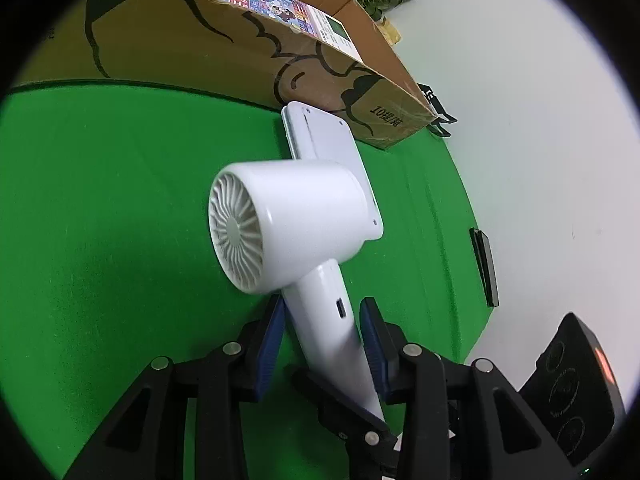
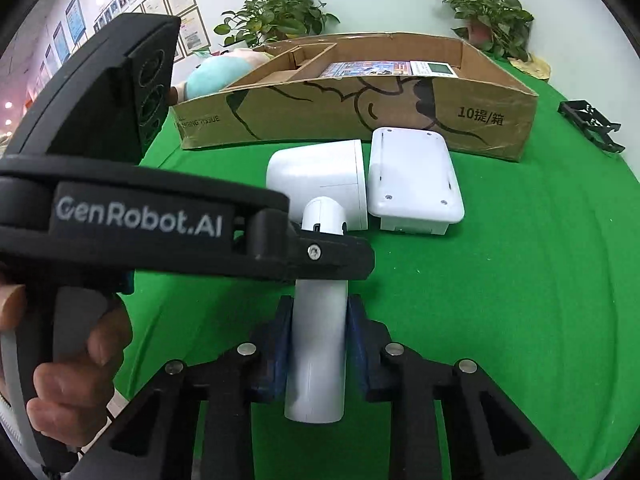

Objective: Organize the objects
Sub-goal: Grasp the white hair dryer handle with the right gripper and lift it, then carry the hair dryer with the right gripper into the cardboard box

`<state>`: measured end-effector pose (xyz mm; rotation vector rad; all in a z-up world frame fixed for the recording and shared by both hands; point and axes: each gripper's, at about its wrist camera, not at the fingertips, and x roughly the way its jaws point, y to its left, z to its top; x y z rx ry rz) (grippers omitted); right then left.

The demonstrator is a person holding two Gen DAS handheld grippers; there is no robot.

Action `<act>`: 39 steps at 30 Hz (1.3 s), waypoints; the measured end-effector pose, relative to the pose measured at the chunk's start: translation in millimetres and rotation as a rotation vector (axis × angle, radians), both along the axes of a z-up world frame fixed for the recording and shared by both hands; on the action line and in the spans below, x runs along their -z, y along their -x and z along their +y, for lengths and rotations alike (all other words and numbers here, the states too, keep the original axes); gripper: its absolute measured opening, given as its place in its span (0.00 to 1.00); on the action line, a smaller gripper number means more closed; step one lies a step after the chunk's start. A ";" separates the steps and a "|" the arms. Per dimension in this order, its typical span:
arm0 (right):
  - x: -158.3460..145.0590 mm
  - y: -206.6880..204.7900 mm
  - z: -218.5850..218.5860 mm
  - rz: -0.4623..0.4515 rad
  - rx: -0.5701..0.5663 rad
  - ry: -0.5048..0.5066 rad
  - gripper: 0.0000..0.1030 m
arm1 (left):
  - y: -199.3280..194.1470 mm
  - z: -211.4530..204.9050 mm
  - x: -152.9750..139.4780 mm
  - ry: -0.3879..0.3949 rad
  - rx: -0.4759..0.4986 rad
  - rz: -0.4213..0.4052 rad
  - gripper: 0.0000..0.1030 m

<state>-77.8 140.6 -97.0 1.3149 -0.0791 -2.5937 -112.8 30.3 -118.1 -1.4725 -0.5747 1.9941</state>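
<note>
Both my left fingers point(image 1: 322, 344) and right fingers point(image 2: 318, 344) clench the handheld fan's point(image 1: 288, 220) handle at frame centre; next, I'd judge, lifting it into the cardboard box point(image 2: 360, 96) above.

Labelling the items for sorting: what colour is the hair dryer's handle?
White, like the rest of the hair dryer; clearest in the right wrist view, between the blue pads.
</note>
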 end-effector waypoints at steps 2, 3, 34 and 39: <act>0.7 -10.9 -2.8 0.010 0.009 -0.022 0.23 | -1.8 -1.0 1.3 -0.008 -0.002 0.004 0.35; 0.7 -15.1 -4.4 0.013 0.016 -0.034 0.23 | -1.0 0.1 2.5 -0.012 0.000 0.001 0.35; -92.0 18.4 -18.2 0.354 0.103 -0.006 0.22 | 21.7 12.7 -131.5 0.095 0.011 0.413 0.31; -114.7 51.4 -22.5 0.393 0.093 -0.009 0.22 | 49.0 7.3 -159.0 0.120 -0.005 0.450 0.31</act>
